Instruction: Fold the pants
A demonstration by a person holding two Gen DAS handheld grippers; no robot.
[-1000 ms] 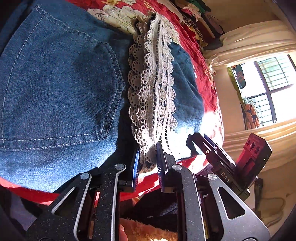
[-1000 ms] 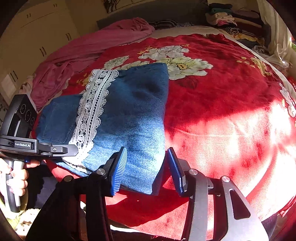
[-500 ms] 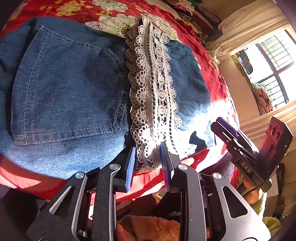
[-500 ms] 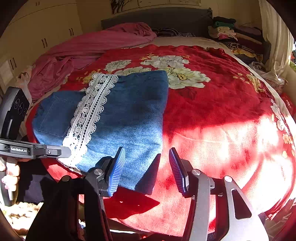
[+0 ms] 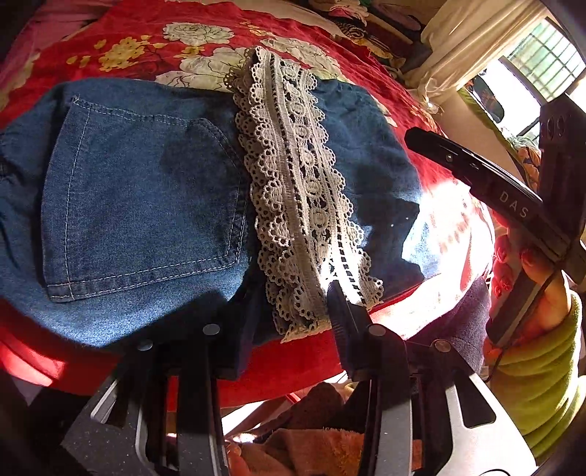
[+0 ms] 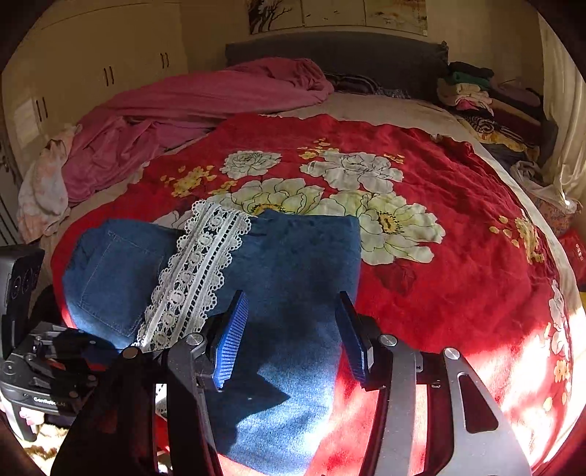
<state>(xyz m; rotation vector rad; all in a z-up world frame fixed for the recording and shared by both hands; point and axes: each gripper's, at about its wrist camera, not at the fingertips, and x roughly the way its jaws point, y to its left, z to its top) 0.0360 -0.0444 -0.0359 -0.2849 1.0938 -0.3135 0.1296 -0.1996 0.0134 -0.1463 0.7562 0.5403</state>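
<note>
Folded blue denim pants (image 5: 146, 190) lie on a red floral blanket (image 5: 154, 33) near the bed's front edge, back pocket up. A white lace trim (image 5: 300, 190) runs across the fold. My left gripper (image 5: 295, 315) sits at the near end of the lace, and its jaws are opening. The lace tip lies loose between the fingers, with the pads off it. In the right wrist view the pants (image 6: 300, 256) and lace (image 6: 197, 271) lie below my right gripper (image 6: 293, 337). It hovers open over the folded leg and holds nothing.
Crumpled pink bedding (image 6: 183, 110) lies at the back left and a pile of clothes (image 6: 472, 91) at the back right. A hand in a green sleeve (image 5: 542, 366) holds the other gripper at the right. The red blanket (image 6: 457, 256) stretches bare to the right of the pants.
The left jaws went from pinching the lace end to standing apart around it. The right gripper has lifted and pulled back from the pants' near edge, with its jaws slightly wider.
</note>
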